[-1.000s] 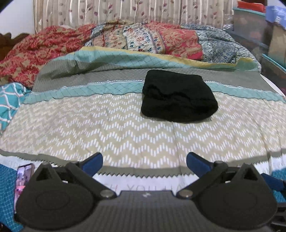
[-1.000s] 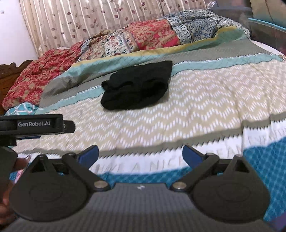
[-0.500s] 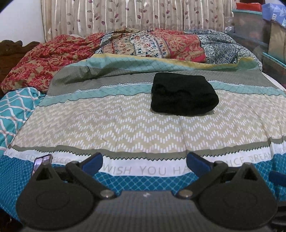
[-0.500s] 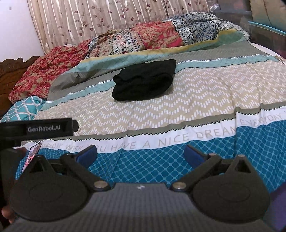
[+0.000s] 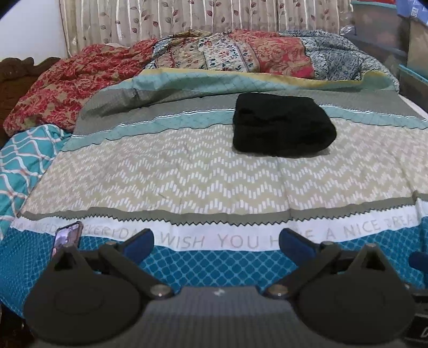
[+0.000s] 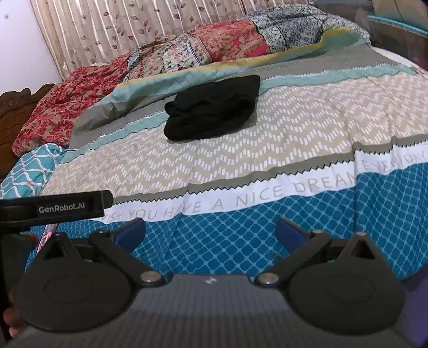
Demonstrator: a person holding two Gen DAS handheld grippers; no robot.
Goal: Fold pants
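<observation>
The black pants (image 5: 281,127) lie folded into a compact bundle on the patterned bedspread (image 5: 187,176), toward the far middle of the bed; the right wrist view shows the pants (image 6: 214,108) left of centre. My left gripper (image 5: 216,242) hovers open over the bed's near blue edge, far short of the pants, with nothing between its blue fingertips (image 5: 140,241). Further right, my right gripper (image 6: 210,231) is also open and empty above the same edge. The body of the left gripper (image 6: 53,206) shows at the left of the right wrist view.
A phone (image 5: 67,237) rests on the bedspread near the left corner. Crumpled red and patterned quilts (image 5: 227,53) pile along the far side before a curtain (image 5: 187,16). Storage boxes (image 5: 388,21) stand at the right. A teal patterned cloth (image 5: 24,158) hangs at the left.
Both grippers have pulled back from the bed, so the pants look smaller and the blue edge with its lettering has come into view. Both stay open and empty.
</observation>
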